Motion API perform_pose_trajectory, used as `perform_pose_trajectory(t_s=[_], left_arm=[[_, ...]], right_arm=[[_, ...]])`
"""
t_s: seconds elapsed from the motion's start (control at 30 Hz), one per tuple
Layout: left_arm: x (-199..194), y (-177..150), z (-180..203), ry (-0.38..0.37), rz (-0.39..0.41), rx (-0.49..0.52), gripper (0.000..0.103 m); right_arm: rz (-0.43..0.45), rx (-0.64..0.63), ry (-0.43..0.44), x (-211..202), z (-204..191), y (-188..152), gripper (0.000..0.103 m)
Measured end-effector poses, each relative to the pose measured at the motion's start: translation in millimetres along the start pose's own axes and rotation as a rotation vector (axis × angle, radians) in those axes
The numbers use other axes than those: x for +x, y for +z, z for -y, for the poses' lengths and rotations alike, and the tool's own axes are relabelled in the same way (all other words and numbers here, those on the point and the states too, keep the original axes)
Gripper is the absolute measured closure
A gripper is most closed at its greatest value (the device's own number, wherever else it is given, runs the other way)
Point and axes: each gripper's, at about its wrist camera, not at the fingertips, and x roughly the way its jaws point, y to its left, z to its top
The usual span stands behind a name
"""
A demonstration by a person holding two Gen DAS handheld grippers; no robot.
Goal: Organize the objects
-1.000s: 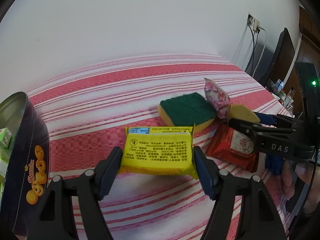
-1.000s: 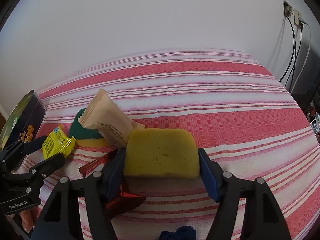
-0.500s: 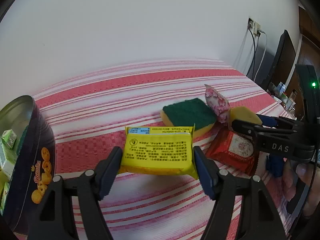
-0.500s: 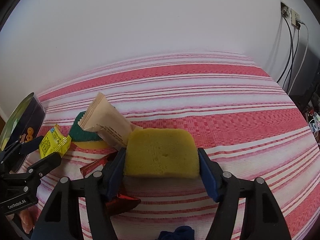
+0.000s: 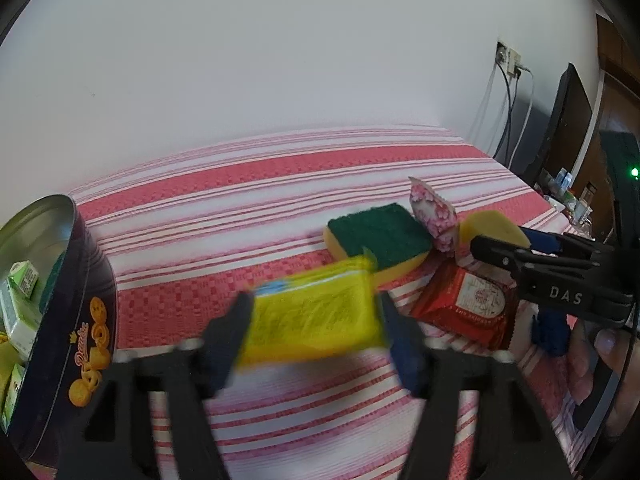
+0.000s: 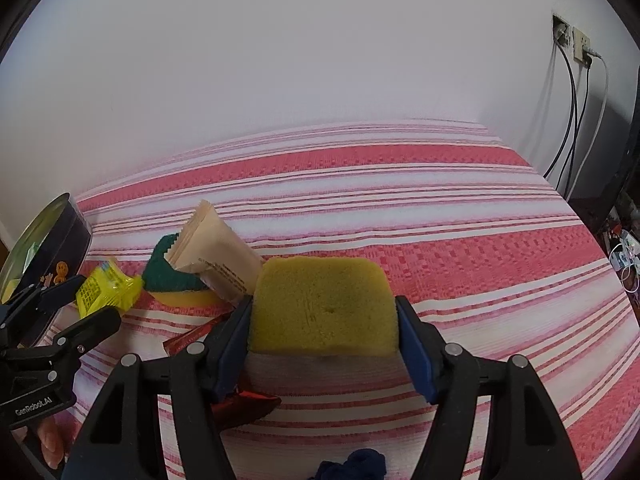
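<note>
My left gripper (image 5: pixel 314 320) is shut on a yellow snack packet (image 5: pixel 316 314), held tilted and blurred above the striped cloth; it also shows in the right wrist view (image 6: pixel 106 294). My right gripper (image 6: pixel 324 320) is shut on a yellow sponge (image 6: pixel 324 306), also seen in the left wrist view (image 5: pixel 492 226). A green-topped sponge (image 5: pixel 378 236), a pink flowered packet (image 5: pixel 434 214) and a red packet (image 5: pixel 466 306) lie between the grippers. The dark cookie tin (image 5: pixel 86 312) stands at the left, open, with small green boxes inside.
The red and white striped tablecloth (image 6: pixel 440 240) covers the table up to a white wall. Cables and a wall socket (image 6: pixel 572 40) are at the far right. A dark blue cloth scrap (image 6: pixel 356 464) lies near the front edge.
My left gripper has swung left toward the tin and tilted, blurring the yellow packet. The tin shows more of its inside. My right gripper holds the sponge nearly still.
</note>
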Motion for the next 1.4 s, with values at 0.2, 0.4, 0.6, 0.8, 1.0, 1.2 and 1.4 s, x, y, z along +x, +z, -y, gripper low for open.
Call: perform_pose_trajectory(t_s=[0.2,0.4,0.6,0.8,1.0,1.2,1.4], left_arm=[[3,1,1,0.003,-0.004,-0.002,0.05],[9,-1,-7,0.015,-0.042,-0.034,0.041],[20,5,2,0.06,-0.064,0.028,0.028],[25,8,-9,0.061,-0.086,-0.025,0.02],[26,7,-15,0.07,-0.089,-0.057,0.005],[31,5,-10,0.082,-0.123,-0.023,0.025],[27,3,-7,0.085,-0.114,-0.009,0.032]], right_arm=[[0.004,0.001,-0.005,-2,-2,-2,0.034],[0.011,-0.005,-0.015,-3,-3,-2,0.034],[0.066,-0.022,-0.059,-12,-20,-5,0.034],[0.093,-0.045,-0.069,-18,-41,-8,0.034],[0.099,-0.048,-0.061,-19,-43,-7,0.034],[0.101,-0.055,-0.067,-19,-44,-7,0.034],[0.108,-0.047,-0.054,-19,-41,-7,0.034]])
